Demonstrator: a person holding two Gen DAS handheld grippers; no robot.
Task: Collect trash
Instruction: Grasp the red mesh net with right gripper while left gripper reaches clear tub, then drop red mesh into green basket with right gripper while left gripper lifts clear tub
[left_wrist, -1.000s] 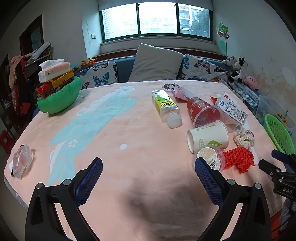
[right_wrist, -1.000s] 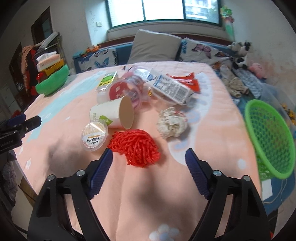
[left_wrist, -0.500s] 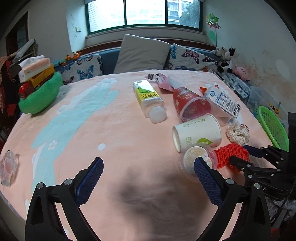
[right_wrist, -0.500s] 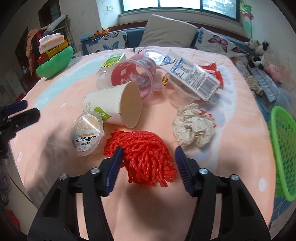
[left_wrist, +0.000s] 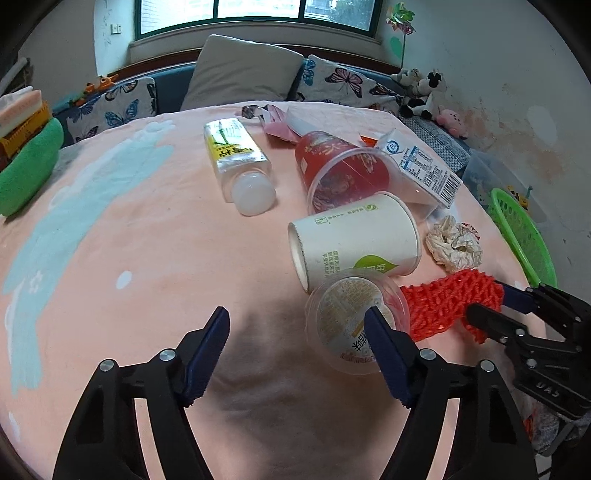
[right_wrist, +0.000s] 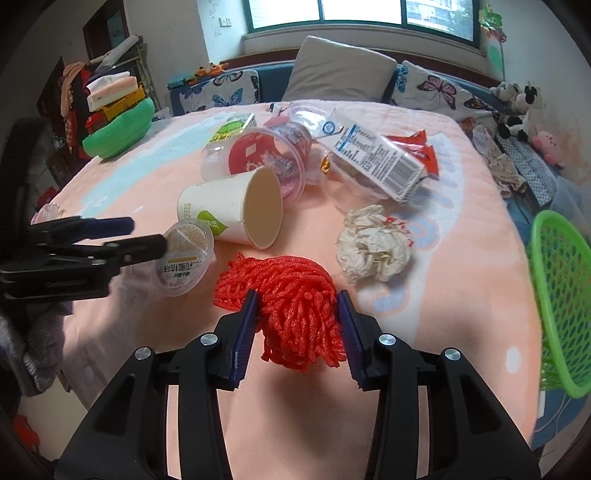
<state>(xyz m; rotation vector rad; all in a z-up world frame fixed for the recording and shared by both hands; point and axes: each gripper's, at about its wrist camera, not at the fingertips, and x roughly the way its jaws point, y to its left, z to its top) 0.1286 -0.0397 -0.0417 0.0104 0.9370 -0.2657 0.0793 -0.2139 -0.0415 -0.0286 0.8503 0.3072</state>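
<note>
Pink blanket (left_wrist: 155, 258) under all the trash; green basket (right_wrist: 561, 295) at its right edge, well apart from the pile. Paper cup (left_wrist: 354, 236) on its side, beside the red net (right_wrist: 291, 291), paper ball (right_wrist: 373, 243) and small sealed cup (left_wrist: 351, 321). Right gripper (right_wrist: 295, 314) closing, pads touching both sides of the net; left gripper (left_wrist: 297, 328) closing too, spread wide, right pad before the sealed cup, nothing gripped.

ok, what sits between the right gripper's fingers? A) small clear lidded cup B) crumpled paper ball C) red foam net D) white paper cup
C: the right gripper is closing with the red foam net between its fingers, their pads against its sides; the crumpled paper ball lies apart.
</note>
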